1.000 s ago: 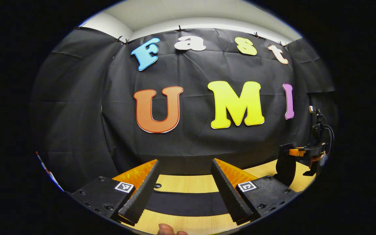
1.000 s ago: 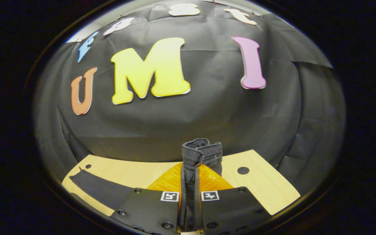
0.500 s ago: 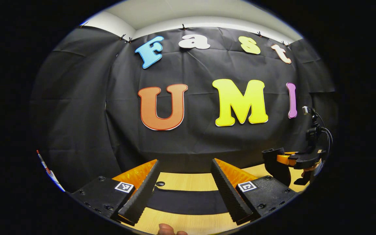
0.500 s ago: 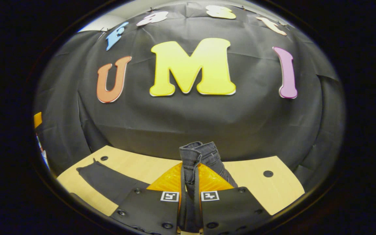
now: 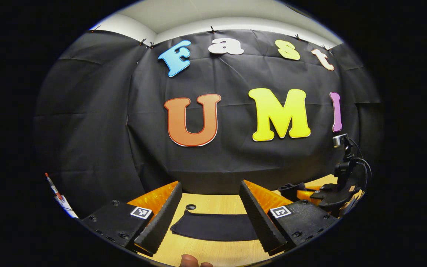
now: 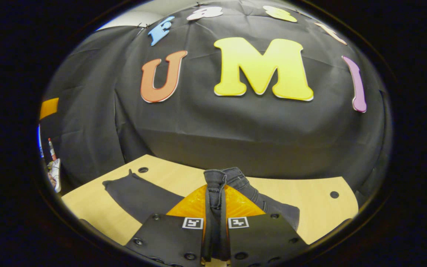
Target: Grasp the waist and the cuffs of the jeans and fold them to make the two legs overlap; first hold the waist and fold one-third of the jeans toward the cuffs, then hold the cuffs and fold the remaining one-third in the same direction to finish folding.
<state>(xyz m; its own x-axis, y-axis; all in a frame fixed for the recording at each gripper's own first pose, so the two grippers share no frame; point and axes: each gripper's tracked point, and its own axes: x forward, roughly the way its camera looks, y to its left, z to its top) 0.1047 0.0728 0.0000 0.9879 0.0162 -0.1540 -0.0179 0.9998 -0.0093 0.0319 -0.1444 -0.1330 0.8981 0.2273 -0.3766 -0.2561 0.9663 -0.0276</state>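
While the right gripper [image 6: 213,237] clamps the dark denim jeans' waist [image 6: 219,178], the flat leg [image 6: 139,194] stretches left across the pale wooden table [image 6: 310,207]. Nearer that cuff end [image 5: 213,226], the left gripper [image 5: 209,218] hangs spread and empty, jaws straddling it

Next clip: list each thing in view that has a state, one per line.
left tool: open, empty, hovering over the cuff end.
right tool: shut on jeans, gripping the waistband.
jeans: waistband bunched up in the tool, leg lying flat on the table.
table: bearing the jeans.
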